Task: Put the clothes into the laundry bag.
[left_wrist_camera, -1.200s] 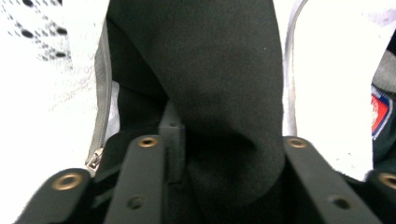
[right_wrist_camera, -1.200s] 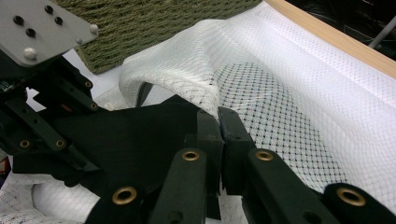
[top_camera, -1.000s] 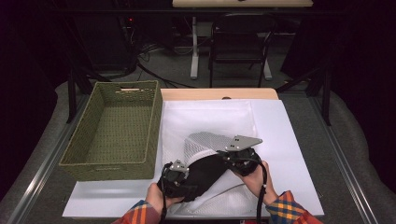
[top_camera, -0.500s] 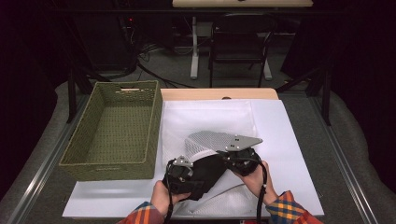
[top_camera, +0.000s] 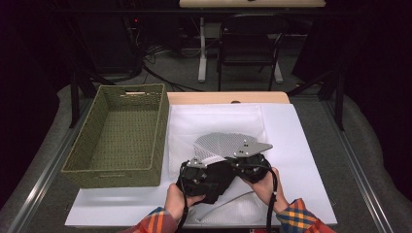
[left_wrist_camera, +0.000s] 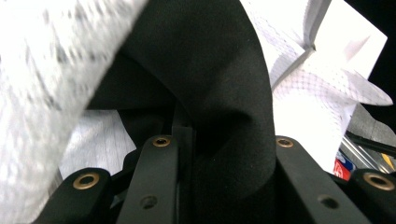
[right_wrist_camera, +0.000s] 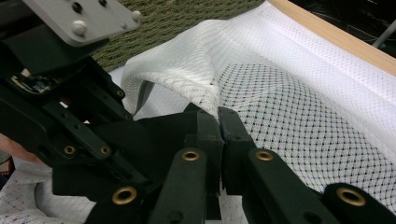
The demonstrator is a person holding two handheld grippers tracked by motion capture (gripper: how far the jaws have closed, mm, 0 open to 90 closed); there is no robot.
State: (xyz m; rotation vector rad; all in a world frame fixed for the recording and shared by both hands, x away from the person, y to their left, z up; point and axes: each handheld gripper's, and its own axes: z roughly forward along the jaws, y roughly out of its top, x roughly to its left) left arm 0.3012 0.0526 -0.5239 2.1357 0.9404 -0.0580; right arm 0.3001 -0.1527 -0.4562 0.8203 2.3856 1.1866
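A white mesh bag (top_camera: pixel 221 143) lies on the white table cover, its near edge lifted into a flap. My right gripper (top_camera: pixel 232 162) (right_wrist_camera: pixel 219 116) is shut on that edge of the mesh bag (right_wrist_camera: pixel 299 116) and holds it up. A black cloth (top_camera: pixel 216 182) hangs bunched below the flap. In the left gripper view the black cloth (left_wrist_camera: pixel 210 70) fills the gap between the jaws, and my left gripper (top_camera: pixel 197 174) (left_wrist_camera: pixel 223 140) is shut on it. The left gripper (right_wrist_camera: pixel 70 98) is right beside my right one, with the cloth between them.
A woven green basket (top_camera: pixel 92 150) stands at the left of the white cover (top_camera: pixel 301 145), close to the hands. A wooden board edge (top_camera: pixel 228 97) runs along the back. Chair and desk legs stand on the floor beyond the table.
My left hand has carried the black cloth a little to the right, under the lifted mesh flap. The flap now stands higher and wider. The right hand has kept still.
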